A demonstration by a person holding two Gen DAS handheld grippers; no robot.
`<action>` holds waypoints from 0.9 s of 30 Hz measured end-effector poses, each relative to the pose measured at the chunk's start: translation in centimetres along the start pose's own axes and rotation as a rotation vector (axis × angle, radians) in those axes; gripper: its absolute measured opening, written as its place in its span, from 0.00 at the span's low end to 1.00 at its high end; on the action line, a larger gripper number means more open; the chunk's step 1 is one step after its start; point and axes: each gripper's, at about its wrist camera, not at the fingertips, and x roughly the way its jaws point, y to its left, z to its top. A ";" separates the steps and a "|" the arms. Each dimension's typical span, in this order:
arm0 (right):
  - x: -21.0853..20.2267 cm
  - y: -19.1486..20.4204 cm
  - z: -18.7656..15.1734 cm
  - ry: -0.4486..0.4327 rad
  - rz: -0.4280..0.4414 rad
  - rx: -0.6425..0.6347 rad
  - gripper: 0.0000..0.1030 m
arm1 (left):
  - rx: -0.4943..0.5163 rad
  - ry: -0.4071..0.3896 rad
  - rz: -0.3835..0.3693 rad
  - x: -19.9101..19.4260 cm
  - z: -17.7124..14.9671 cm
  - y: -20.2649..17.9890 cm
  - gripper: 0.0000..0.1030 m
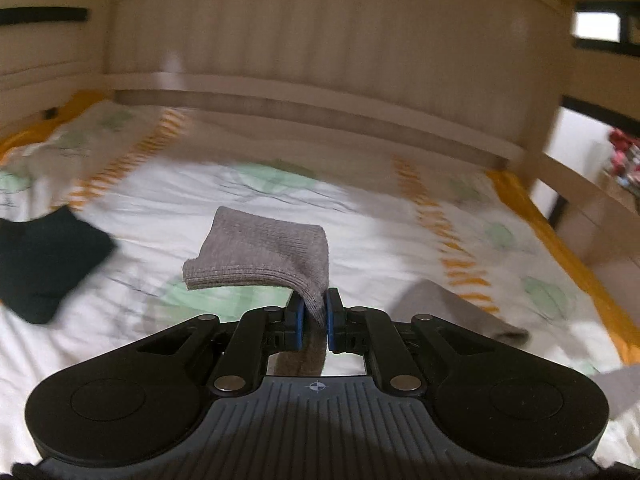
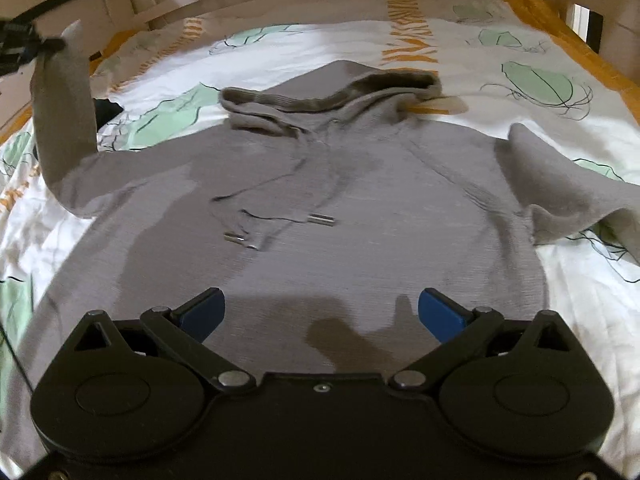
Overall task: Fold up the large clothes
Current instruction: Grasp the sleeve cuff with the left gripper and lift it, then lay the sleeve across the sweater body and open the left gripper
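A grey knitted hoodie point(image 2: 360, 208) lies face up on the bed, hood toward the headboard, drawstrings across its chest. My left gripper point(image 1: 313, 312) is shut on the ribbed cuff point(image 1: 260, 252) of one sleeve, held up off the bed. In the right wrist view that sleeve point(image 2: 64, 120) rises at the far left, with the left gripper point(image 2: 44, 46) at its top. My right gripper point(image 2: 322, 312) hovers open over the hoodie's lower body with nothing between its fingers. The other sleeve point(image 2: 568, 184) lies bent on the right.
The bed has a white sheet point(image 2: 500, 92) with green and orange print. A dark garment point(image 1: 44, 264) lies on the sheet at the left. A pale headboard point(image 1: 320, 60) runs along the back, and a wooden rail point(image 1: 580, 200) borders the right side.
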 end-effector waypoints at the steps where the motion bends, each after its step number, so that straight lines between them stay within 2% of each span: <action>1: 0.1 -0.4 0.0 0.002 0.001 0.005 0.99 | 0.002 0.012 -0.017 0.8 -0.5 -1.0 0.09; 4: 0.1 -1.5 0.4 0.005 -0.006 0.036 0.99 | 0.005 0.054 -0.069 3.1 -2.7 -4.4 0.10; 10: -1.5 -2.8 1.6 -0.059 0.004 0.087 0.99 | 0.015 0.163 -0.126 7.6 -7.1 -10.0 0.10; 15: -1.4 -3.4 1.9 -0.044 -0.005 0.108 0.99 | 0.031 0.234 -0.136 10.1 -11.0 -11.6 0.13; 17: -1.2 -3.6 2.0 -0.036 -0.005 0.114 0.99 | 0.023 0.273 -0.161 10.8 -12.5 -11.7 0.30; 18: -1.0 -3.7 2.0 -0.034 -0.004 0.117 0.99 | 0.011 0.295 -0.177 11.5 -13.0 -11.7 0.34; 20: -0.9 -3.8 1.9 -0.030 -0.001 0.123 0.99 | -0.026 0.334 -0.216 12.1 -14.5 -11.4 0.53; 23: -0.6 -4.0 1.8 -0.016 0.000 0.130 0.99 | -0.043 0.300 -0.286 11.1 -15.8 -10.6 0.73; 27: -0.2 -4.2 1.4 -0.010 -0.009 0.135 0.99 | 0.017 0.306 -0.326 8.7 -15.7 -9.5 0.75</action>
